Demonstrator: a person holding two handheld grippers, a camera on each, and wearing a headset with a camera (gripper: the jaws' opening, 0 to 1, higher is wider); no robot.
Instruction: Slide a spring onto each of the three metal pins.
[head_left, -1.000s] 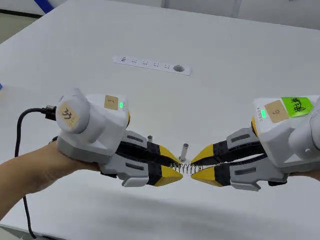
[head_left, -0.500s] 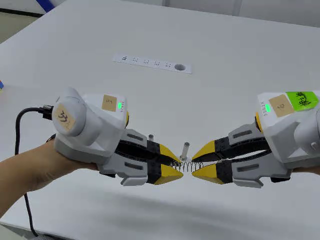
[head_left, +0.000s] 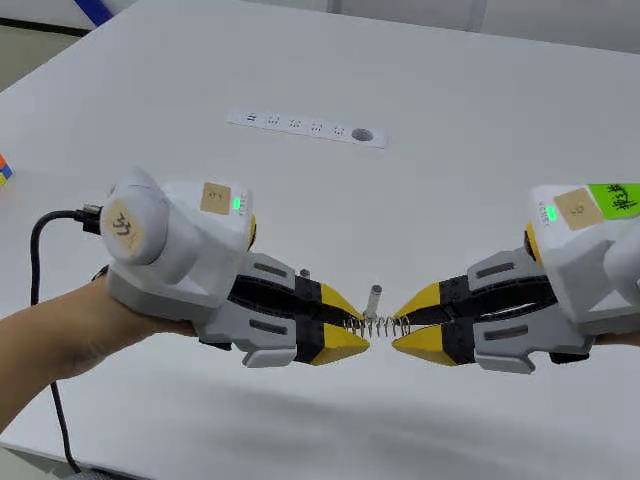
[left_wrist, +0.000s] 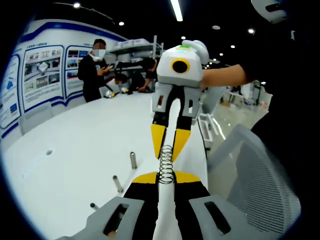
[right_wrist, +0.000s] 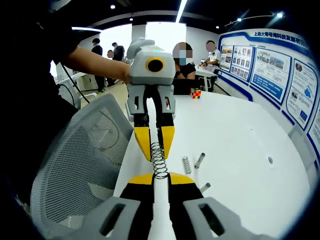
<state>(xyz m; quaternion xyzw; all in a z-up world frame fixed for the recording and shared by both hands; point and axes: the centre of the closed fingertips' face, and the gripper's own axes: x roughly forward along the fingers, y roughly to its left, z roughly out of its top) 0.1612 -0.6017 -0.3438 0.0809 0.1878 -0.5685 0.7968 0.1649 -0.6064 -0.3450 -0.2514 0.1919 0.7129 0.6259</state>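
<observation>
Jaws clenched on both sides: left gripper (head_left: 358, 325) and right gripper (head_left: 397, 325) each pinch one end of the same spring (head_left: 378, 325). The tips face each other and the spring is stretched level between them above the white table (head_left: 450, 120). A metal pin (head_left: 374, 297) stands upright just behind the spring, not touching it. A second pin (head_left: 304, 273) peeks up behind the left gripper.

Left gripper view shows three pins standing in a row on the table, to the left of the held spring: far pin (left_wrist: 133, 160), middle pin (left_wrist: 116, 183), near pin (left_wrist: 94, 206). All look bare.

Right gripper view shows a loose spring (right_wrist: 186, 165) lying on the table just beside one pin. A Rubik's cube (right_wrist: 195, 93) sits far off on the table. A white power strip (head_left: 305, 128) lies well beyond the grippers.
</observation>
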